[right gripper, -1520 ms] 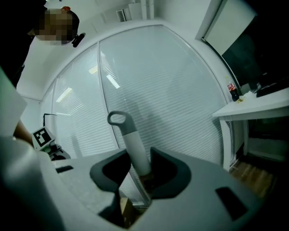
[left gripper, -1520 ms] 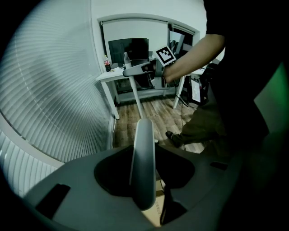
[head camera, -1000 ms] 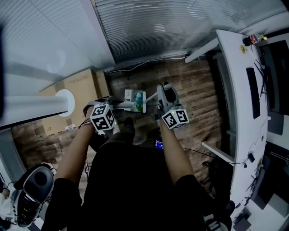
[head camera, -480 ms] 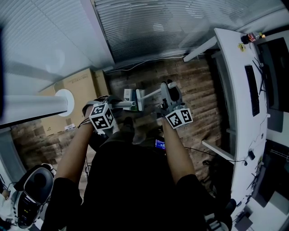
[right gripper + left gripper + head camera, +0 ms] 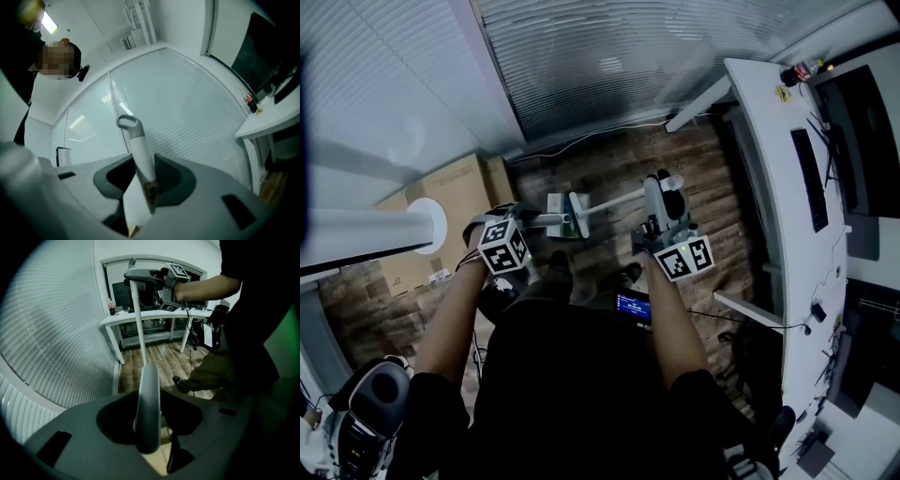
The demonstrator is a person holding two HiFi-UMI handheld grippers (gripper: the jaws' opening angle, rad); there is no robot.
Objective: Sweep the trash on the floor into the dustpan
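**Step in hand (judged):** set broom and dustpan for a sweep stroke.

**Present state**
- The left gripper (image 5: 523, 221) has the dustpan handle (image 5: 149, 408) between its fingers. They grip it but are opening slightly.
- The right gripper (image 5: 661, 187) has its fingers closed on the top of the broom handle (image 5: 140, 159), just below the hang loop.
- In the head view the broom handle runs from upper centre leftward to the broom head (image 5: 578, 216).
- The dustpan (image 5: 555, 202) appears to stand just left of the broom head on the wooden floor (image 5: 694, 178). This is upper centre of the frame, ahead of the shoes (image 5: 560, 264).
- The trash itself cannot be picked out in any view.

**Procedure**
1. Firm the left grip before any stroke. A loosening hold lets the pan swing or its lip lift off the floor.
2. Keep the pan lip flat on the floor, mouth facing the broom head.
3. The right gripper holds the broom very high, which gives little control. Use short, light strokes toward the pan.
4. Keep the broom handle away from the tabletop (image 5: 769, 187) at frame right.
5. Locate the trash first, since it may lie hidden behind the pan or the shoes.
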